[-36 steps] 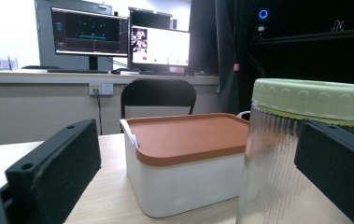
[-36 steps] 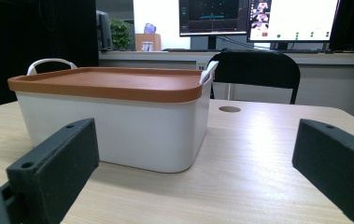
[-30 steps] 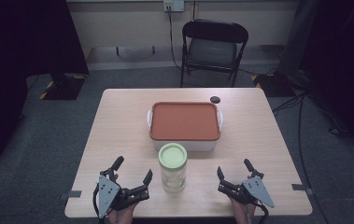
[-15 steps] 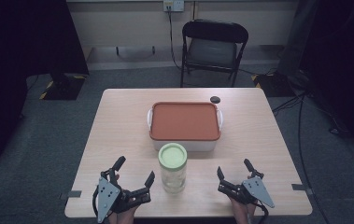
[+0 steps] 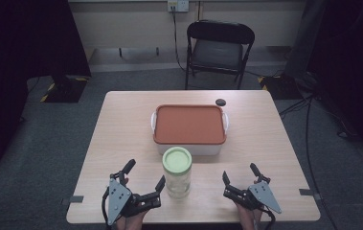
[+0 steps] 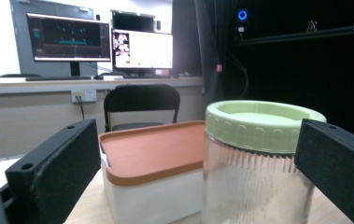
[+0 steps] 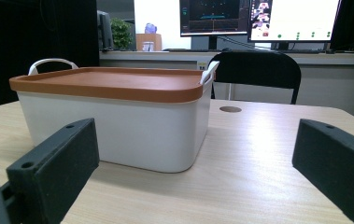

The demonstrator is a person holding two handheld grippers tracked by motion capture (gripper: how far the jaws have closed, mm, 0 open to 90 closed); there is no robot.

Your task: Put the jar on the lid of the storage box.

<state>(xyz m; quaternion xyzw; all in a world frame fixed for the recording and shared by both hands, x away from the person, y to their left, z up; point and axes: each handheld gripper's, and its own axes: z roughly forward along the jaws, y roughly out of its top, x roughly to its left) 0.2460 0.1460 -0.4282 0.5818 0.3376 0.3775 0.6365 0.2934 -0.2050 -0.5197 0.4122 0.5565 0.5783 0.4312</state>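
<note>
Two hand-held tools rest at the near edge of the bench, jaws spread wide and grasping nothing: the left tool just beside a jar, the right tool well apart from it on the other side. The jar stands upright near the front of the bench, its pale green lid screwed on. Just behind it sits a white box with an orange lid that covers it fully, white handles at both ends.

In the left gripper view the jar stands between the jaws but off toward one of them, not yet touched; the box lies behind it. The work appears to be at its very start, an approach with no grip made. The next move probably calls for the left tool to slide forward and centre on the ribbed glass wall, then close gently, since glass may slip or tip under a skewed squeeze. The right tool would then be free for the green lid.

The jar looks empty through its clear wall, though the ribs blur the view. What the box holds cannot be told; its lid hides everything. A small dark disc lies on the bench beyond the box.
</note>
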